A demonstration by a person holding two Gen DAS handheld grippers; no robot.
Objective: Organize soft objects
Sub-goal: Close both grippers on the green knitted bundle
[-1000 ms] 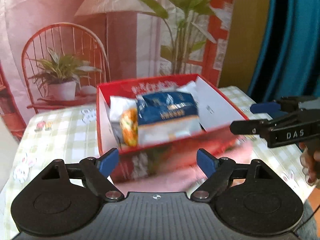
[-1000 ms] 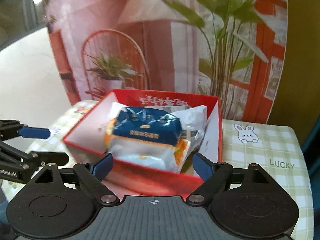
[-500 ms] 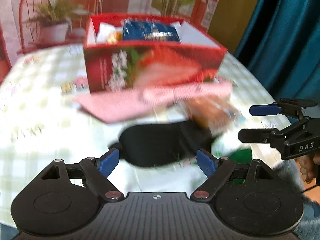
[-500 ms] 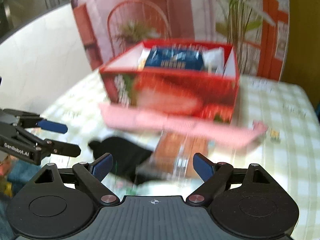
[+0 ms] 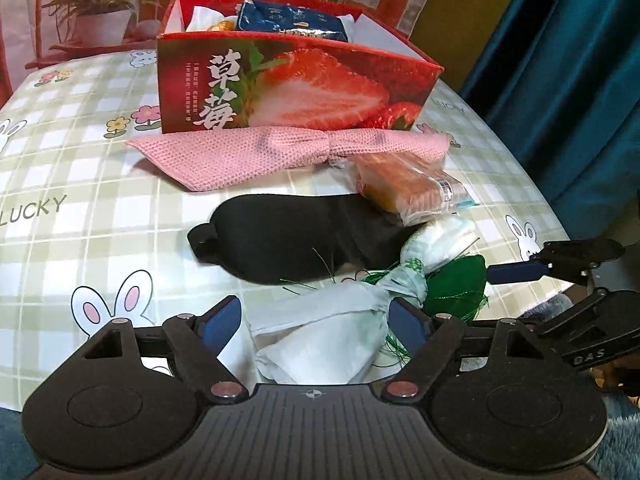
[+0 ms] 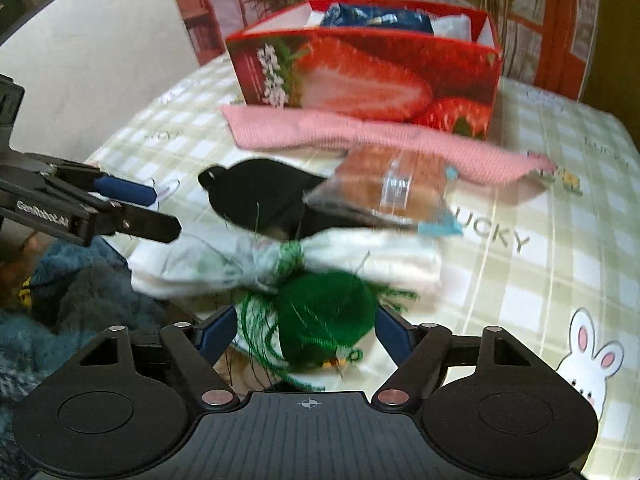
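Two hand-held grippers hang over a checked tablecloth [image 5: 80, 168] strewn with soft goods. The left gripper [image 5: 316, 320] straddles a pale knotted cloth bundle [image 5: 332, 332], its blue pads having just drawn inward, though a sliver of space on each side suggests they are not yet pressing it. The right gripper [image 6: 304, 332] frames a green mesh pouf [image 6: 324, 316], its jaws likewise just narrowing; blur makes contact hard to judge, but the pads appear clear of it. At twelve o'clock from both tools stands a red strawberry box [image 5: 296, 88] already holding a blue packet [image 5: 292, 22]. Between box and grippers lie a pink cloth [image 5: 280, 152], a wrapped bread roll [image 5: 404, 188] and a black sleep mask [image 5: 292, 240].
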